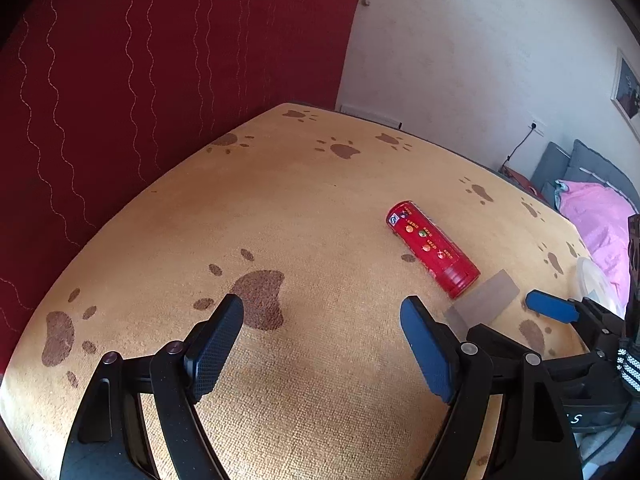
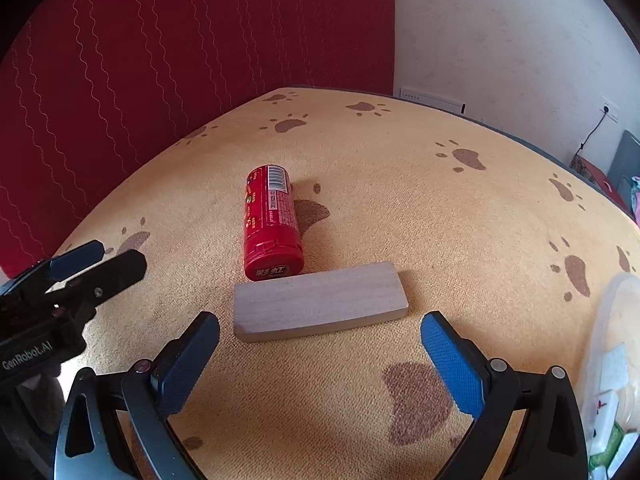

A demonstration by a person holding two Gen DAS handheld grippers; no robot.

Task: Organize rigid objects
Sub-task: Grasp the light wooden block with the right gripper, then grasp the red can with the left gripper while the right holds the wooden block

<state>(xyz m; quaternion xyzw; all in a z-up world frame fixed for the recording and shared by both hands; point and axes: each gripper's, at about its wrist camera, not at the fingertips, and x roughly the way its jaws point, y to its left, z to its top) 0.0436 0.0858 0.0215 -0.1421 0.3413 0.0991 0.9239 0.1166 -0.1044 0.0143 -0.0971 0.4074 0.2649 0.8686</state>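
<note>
- Wooden block (image 2: 320, 301): flat, rectangular, pale; lies crosswise on the paw-print tablecloth (image 2: 460, 220), just ahead of your right gripper (image 2: 320, 354). Judged rigid and light; smooth faces may slip a little against the pads.
- Take it across the short width, near mid-length, so it does not swing. The jaws look narrower than its long side, so you would need to roll the wrist or come in from an end.
- Red candy tube (image 2: 271, 224): lies on its side at 12 o'clock from the block, cap end touching or nearly touching the block's far edge. Judged hard plastic, light, apt to roll. Grip across the round body at mid-length, not on the cap.
- Moving the block first may nudge the tube; expect it to roll.
- Right gripper: jaws spread wide, nothing between them, block just beyond the fingertips.
- Left gripper (image 1: 322, 320): jaws likewise apart and empty over bare cloth; the tube sits at about 1 o'clock from it.
- Clear plastic container (image 2: 616, 344) at 3 o'clock of the right view, at the table edge, holding small items; probably the destination, though you cannot confirm that.
</note>
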